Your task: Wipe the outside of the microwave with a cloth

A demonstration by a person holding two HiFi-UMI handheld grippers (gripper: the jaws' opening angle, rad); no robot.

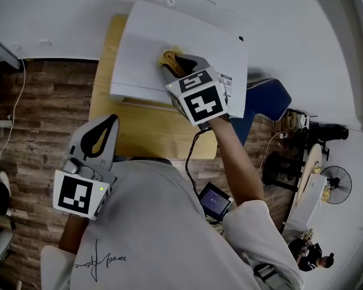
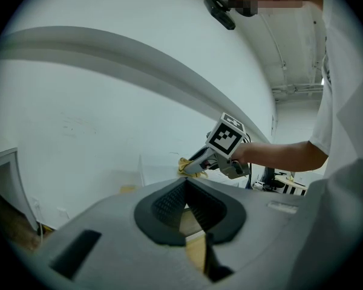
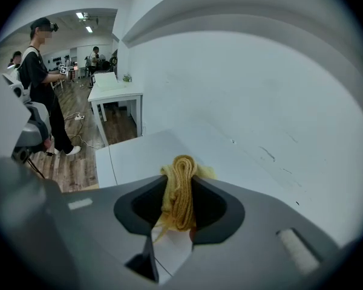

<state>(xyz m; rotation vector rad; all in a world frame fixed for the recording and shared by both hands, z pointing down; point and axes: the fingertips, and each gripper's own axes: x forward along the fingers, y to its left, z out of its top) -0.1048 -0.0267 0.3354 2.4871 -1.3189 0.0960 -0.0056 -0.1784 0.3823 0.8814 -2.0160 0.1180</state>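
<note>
Now, nearest you at seven o'clock, your left gripper (image 1: pixel 107 128) hangs by the wooden table (image 1: pixel 139 135), jaws closed on nothing. Farther out, toward twelve o'clock, your right gripper (image 1: pixel 174 65) pinches the yellow cloth (image 1: pixel 168 57) against the microwave (image 1: pixel 139 47) top. Press the cloth flat and sweep overlapping strokes toward the edges.

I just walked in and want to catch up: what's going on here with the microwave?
A person is wiping a white microwave on a wooden table. The right gripper is shut on a yellow cloth, held on the microwave's top. The left gripper is shut and empty, held near the table's near edge.
</note>
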